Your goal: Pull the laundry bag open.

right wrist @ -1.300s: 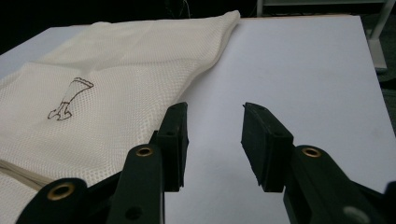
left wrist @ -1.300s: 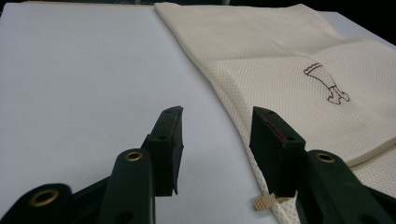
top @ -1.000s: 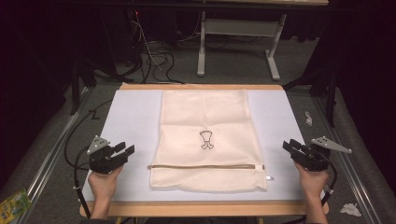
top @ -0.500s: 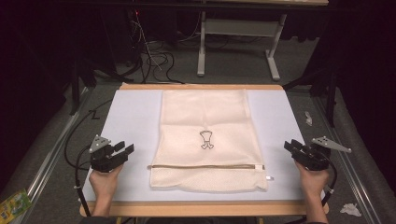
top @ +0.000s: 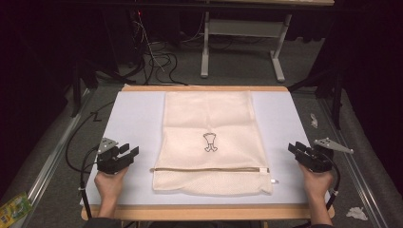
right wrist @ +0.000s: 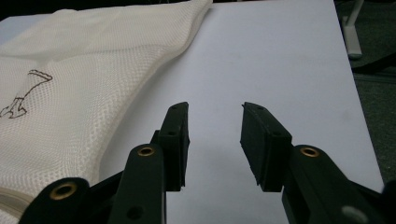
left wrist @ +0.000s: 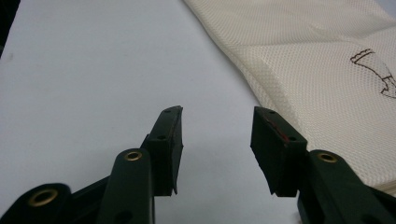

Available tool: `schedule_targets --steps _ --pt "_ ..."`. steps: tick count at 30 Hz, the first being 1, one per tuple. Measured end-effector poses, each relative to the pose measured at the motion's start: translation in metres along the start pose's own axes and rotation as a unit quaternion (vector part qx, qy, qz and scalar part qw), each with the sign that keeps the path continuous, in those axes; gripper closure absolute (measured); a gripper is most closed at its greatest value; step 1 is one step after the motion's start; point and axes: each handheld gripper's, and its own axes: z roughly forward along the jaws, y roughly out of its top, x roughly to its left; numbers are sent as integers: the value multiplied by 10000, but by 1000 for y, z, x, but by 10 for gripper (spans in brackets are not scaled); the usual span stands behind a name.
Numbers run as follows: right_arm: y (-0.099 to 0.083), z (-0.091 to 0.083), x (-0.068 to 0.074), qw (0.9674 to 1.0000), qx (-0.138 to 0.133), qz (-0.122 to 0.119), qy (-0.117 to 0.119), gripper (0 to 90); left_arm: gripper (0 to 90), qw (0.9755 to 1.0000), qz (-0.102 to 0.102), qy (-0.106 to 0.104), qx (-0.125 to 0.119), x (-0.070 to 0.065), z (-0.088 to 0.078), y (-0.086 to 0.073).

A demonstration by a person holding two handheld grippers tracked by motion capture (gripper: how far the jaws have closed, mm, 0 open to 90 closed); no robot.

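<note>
Nothing has shifted since the earlier frames: one cream mesh bag (top: 212, 143) lies flat mid-desk (top: 133, 118), zipper toward the person. Left gripper (top: 130, 153) and right gripper (top: 293, 148) flank it, jaws apart and empty. Best approach: pinch matching near corners together, evenly.

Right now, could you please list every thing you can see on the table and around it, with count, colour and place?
mesh bag: one, cream, flat in the middle of the table, zipper near the person's edge, small dark drawing at its centre
table: one, white top with wooden edge, centre of the high view
metal frame: one, grey, on the floor beyond the table
cables: several, black, on the floor beyond the table, at the left
paper scraps: two, white, floor at the right
packet: one, green and yellow, floor at the lower left
left gripper: one, black, left of the bag, fingers open, nothing between them
right gripper: one, black, right of the bag, fingers open, nothing between them
</note>
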Motion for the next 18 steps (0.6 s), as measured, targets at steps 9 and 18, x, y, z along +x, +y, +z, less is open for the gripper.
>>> schedule_targets --steps 9,18 --pt "-4 6 -1 9999 85 -19 -75 631 537 9999 -22 76 82 1 8 -4" --pt "-5 11 -2 9997 172 -103 -157 628 534 9997 -21 160 166 3 16 -7"
